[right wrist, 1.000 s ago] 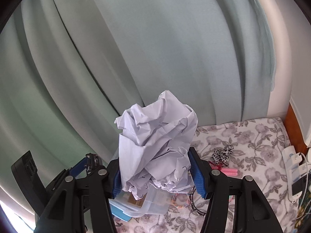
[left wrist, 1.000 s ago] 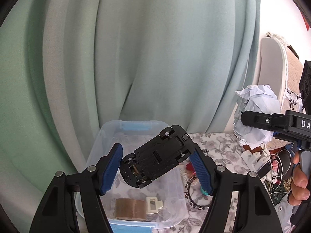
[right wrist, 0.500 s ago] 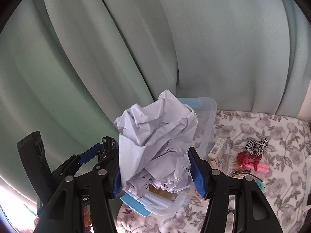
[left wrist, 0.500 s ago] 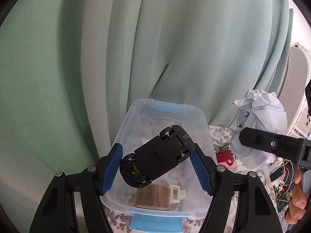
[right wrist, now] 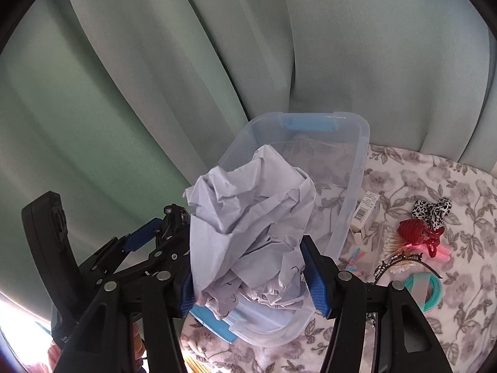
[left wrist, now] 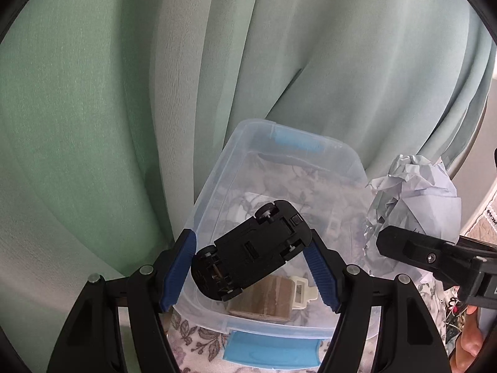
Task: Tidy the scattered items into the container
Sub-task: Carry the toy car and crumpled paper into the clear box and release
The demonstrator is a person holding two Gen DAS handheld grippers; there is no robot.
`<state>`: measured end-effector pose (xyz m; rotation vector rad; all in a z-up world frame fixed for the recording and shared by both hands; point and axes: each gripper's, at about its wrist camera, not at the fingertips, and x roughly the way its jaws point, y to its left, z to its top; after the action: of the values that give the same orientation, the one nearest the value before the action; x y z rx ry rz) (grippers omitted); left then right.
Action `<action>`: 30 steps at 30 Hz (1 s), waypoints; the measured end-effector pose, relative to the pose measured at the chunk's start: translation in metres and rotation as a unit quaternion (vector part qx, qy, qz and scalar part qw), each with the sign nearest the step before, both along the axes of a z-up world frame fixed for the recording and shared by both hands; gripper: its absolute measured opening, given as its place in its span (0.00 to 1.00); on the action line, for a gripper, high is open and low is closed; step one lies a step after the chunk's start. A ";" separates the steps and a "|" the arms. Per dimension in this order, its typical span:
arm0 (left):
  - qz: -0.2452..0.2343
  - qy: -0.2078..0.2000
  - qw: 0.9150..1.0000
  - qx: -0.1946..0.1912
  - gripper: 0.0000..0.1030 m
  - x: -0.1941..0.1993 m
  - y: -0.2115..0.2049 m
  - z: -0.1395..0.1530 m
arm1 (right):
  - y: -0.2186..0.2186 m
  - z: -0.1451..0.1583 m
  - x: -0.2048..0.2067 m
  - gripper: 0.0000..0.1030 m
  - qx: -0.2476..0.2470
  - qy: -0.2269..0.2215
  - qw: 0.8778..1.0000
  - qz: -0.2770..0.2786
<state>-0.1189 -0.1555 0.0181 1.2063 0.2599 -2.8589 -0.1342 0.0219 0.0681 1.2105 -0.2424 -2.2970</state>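
Underneath, floral cloth (right wrist: 403,171) against pale green curtain (right wrist: 186,62).

Each black plastic two-finger tool (left wrist: 251,267) (right wrist: 248,275) carries ribbed blue pads (left wrist: 320,275) and silver pivot screws (left wrist: 353,269).

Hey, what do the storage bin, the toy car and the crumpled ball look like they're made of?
Storage bin: clear glossy plastic, since the floral cloth shows through its walls. Toy car: matte black moulded plastic underside, probably with metal axles. Crumpled ball: thin white paper, judging by its sharp creases.
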 end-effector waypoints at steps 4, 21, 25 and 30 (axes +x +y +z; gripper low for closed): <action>0.008 -0.017 1.000 0.004 0.70 0.000 0.000 -0.008 | -0.006 -0.007 -0.003 0.63 0.013 -0.007 1.000 -0.001; 0.001 -0.023 1.000 0.010 0.87 0.001 0.003 -0.009 | 0.000 -0.009 -0.005 0.99 0.012 0.006 1.000 -0.007; -0.003 -0.014 1.000 0.009 0.97 0.005 0.005 -0.001 | 0.006 -0.006 -0.003 1.00 0.010 0.011 1.000 -0.011; -0.003 -0.006 1.000 0.014 1.00 0.006 0.006 0.002 | 0.014 -0.001 0.001 1.00 0.009 0.025 0.999 -0.024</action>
<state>-0.1133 -0.1492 0.0200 1.2310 0.2977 -2.8608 -0.1331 0.0362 0.0674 1.1676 -0.2352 -2.3729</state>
